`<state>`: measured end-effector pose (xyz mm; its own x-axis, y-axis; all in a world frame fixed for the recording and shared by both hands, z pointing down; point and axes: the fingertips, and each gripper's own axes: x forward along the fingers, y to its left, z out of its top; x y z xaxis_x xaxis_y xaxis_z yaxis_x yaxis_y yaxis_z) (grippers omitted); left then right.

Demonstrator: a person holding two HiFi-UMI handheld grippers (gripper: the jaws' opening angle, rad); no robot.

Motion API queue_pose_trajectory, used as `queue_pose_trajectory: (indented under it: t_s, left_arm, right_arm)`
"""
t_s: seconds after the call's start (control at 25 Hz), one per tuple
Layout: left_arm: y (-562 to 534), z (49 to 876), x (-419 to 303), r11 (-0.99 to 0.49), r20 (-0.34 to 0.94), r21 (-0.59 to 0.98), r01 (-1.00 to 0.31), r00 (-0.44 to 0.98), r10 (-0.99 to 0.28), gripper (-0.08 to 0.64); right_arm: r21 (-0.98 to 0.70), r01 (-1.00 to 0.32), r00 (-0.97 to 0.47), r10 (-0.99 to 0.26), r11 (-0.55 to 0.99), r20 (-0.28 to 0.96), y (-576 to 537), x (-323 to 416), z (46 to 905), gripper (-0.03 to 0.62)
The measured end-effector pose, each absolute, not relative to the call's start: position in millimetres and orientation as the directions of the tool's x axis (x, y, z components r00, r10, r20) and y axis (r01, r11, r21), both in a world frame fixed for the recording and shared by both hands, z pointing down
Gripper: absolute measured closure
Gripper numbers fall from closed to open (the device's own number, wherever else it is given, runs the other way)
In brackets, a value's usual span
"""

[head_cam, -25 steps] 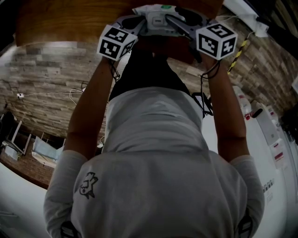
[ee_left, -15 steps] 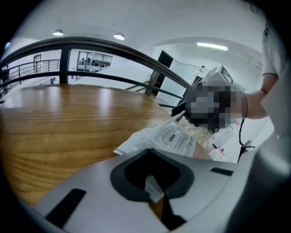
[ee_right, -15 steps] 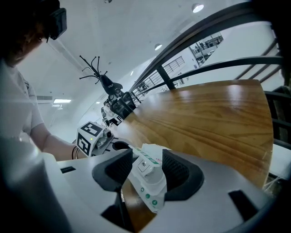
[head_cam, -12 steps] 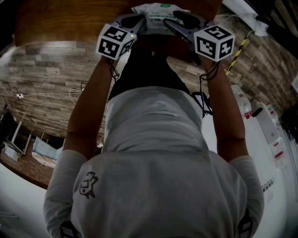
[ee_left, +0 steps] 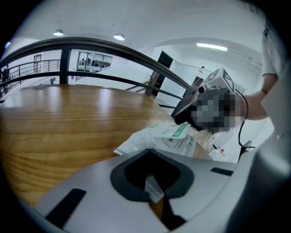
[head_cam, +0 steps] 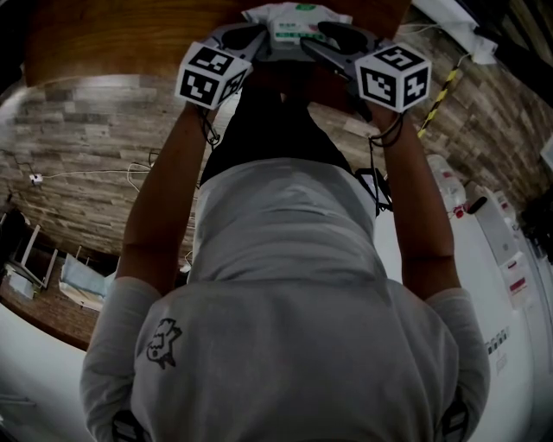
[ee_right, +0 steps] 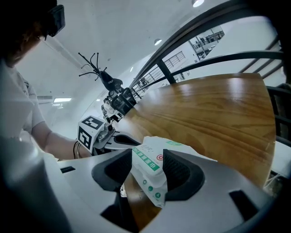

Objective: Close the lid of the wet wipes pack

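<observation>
The wet wipes pack (head_cam: 298,21) is white with green print and hangs between both grippers, just over the near edge of the wooden table (head_cam: 121,34). My left gripper (head_cam: 257,41) is shut on a thin white edge of the pack (ee_left: 169,136), which shows between its jaws in the left gripper view. My right gripper (head_cam: 335,40) is shut on the pack's other end (ee_right: 148,170), and the soft wrapper bulges between its pads. Whether the lid on top lies flat is hard to tell here.
The round wooden table (ee_right: 213,113) stretches away behind the pack, with a dark railing (ee_left: 113,48) beyond it. The person's torso and forearms (head_cam: 285,302) fill most of the head view. White cabinets (head_cam: 497,242) stand at the right.
Both grippers and the pack have shifted a little away from the person, toward the table. The pack's green-printed face now shows where a white lid shape showed one second ago.
</observation>
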<state>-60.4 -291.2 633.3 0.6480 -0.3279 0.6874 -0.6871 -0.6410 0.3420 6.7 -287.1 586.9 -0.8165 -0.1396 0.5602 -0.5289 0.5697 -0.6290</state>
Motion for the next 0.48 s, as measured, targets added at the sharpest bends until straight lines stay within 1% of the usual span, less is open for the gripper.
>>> queue_pose_trajectory:
  t_s: [0.2,0.48]
  left_arm:
    - [-291.8,633.1,-60.8,-0.638,0.688,0.340,-0.691,0.645,-0.332,0.546]
    - [-289.7,633.2,-60.1,-0.647,0.683,0.334,-0.686,0.649,-0.335,0.546]
  right_arm:
    - [-0.622,-0.540,-0.806,-0.136,0.567,0.576,-284.0,5.1,594.8,0.397]
    - [-0.552,-0.553,-0.774,-0.141,0.624,0.617,-280.1,3.2,602.7,0.397]
